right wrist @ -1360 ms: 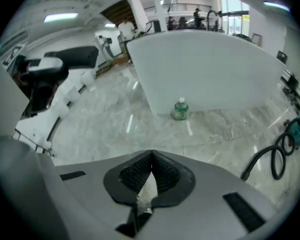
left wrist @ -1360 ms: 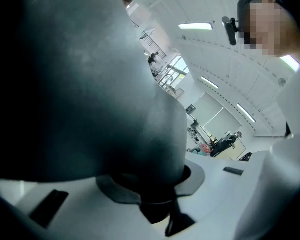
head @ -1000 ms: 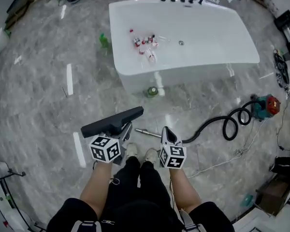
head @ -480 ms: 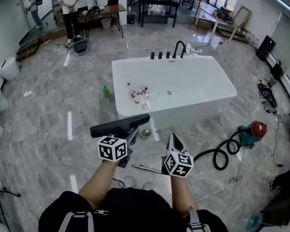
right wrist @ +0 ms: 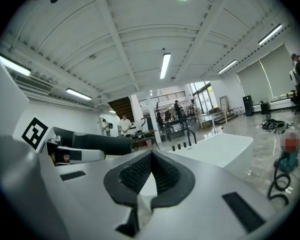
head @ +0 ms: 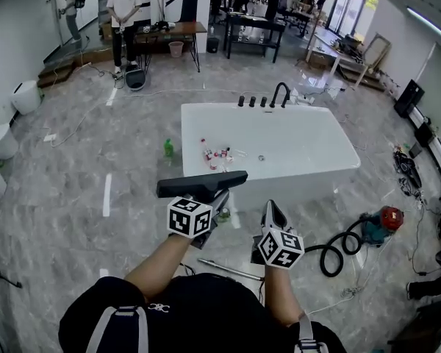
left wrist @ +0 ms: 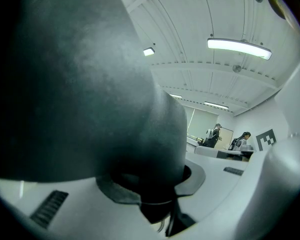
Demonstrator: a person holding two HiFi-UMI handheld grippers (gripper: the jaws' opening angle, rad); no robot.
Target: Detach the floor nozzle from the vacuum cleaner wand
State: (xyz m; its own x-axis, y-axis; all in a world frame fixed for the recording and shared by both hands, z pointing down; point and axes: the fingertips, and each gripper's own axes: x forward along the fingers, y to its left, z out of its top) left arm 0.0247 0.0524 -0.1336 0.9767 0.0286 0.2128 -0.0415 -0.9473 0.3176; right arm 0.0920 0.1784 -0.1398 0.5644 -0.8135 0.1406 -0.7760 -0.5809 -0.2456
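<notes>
The black, flat-headed plastic floor nozzle (head: 202,184) is in the air in front of the person, its long head roughly level. It looks already separated from the wand, with nothing attached below its neck. The left hand-held gripper (head: 210,201) is clamped on that neck; in its own view the dark body of the nozzle fills the frame and sits squarely between the 2 jaws.

Lower and a little to the right, the thin silver metal wand (head: 222,268) lies flat on the grey marble floor (head: 73,168), well apart from the nozzle. The right hand-held gripper (head: 272,210) is raised beside the left one with its jaws closed together and nothing in them. Further right, the black ribbed hose (head: 336,247) loops across the floor to the red and teal vacuum cleaner body (head: 382,220). The white bathtub (head: 301,179) stands behind.

What remains seems to be putting the nozzle down. To do that well, hold the clamp firm on the neck so the heavy head cannot swing, and choose a bare stretch of floor away from the wand and hose. Let go only once the head rests flat.
</notes>
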